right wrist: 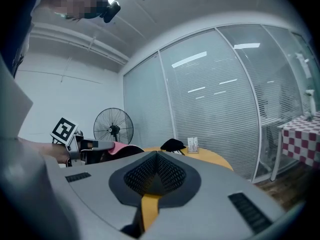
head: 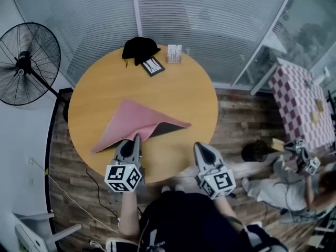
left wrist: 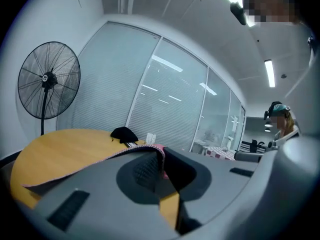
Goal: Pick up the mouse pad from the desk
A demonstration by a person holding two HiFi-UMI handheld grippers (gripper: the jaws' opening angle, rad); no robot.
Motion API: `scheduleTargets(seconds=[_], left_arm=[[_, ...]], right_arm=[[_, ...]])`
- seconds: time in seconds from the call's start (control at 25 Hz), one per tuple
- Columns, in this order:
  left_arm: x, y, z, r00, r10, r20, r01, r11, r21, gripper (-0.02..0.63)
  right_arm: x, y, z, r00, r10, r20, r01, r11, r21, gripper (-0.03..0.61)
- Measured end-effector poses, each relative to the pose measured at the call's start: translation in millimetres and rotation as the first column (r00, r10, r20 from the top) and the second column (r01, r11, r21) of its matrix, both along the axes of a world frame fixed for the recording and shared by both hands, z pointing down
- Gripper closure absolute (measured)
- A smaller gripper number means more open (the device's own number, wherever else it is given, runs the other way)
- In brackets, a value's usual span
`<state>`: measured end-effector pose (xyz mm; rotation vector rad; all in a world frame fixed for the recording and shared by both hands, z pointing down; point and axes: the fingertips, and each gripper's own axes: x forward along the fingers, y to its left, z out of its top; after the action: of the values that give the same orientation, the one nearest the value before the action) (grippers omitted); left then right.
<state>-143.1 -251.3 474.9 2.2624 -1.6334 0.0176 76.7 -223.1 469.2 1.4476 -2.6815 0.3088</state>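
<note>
The left gripper (head: 136, 138), at the round wooden table's (head: 100, 88) six o'clock, clamps the thin pink mouse pad's (head: 134, 121) near edge, raised off the tabletop. The right gripper (head: 200, 147), at five o'clock, is clenched on nothing.

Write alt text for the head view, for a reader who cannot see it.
From above, the left tongs grip the near edge of a pink mouse pad, part raised off a round wooden table. The right tongs, shut and empty, hover beside them near the table's edge.
</note>
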Motion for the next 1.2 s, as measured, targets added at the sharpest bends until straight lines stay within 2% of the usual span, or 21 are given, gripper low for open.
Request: scheduleTargets(seconds=[0.48,0.92,1.2], left_arm=[[-19.9,-36.7,-69.8,1.000,-0.019,0.005,0.018,0.990,0.139,0.591],[-22.5,-45.3,-98.4,0.999,-0.024,0.021,0.020,0.981,0.192,0.591],[-20.5,-47.3,-136.6,0.999,-0.030,0.045,0.017,0.963,0.269,0.591]], right_arm=[[4.6,-4.2,-26.1,1.000,0.015,0.014,-0.016,0.998,0.068,0.575],[5.5,-5.2,-50.4,1.000,0.010,0.012,-0.012,0.993,0.121,0.575],[3.1,-6.9,-70.1,1.000,0.003,0.000,-0.003,0.984,0.176,0.575]])
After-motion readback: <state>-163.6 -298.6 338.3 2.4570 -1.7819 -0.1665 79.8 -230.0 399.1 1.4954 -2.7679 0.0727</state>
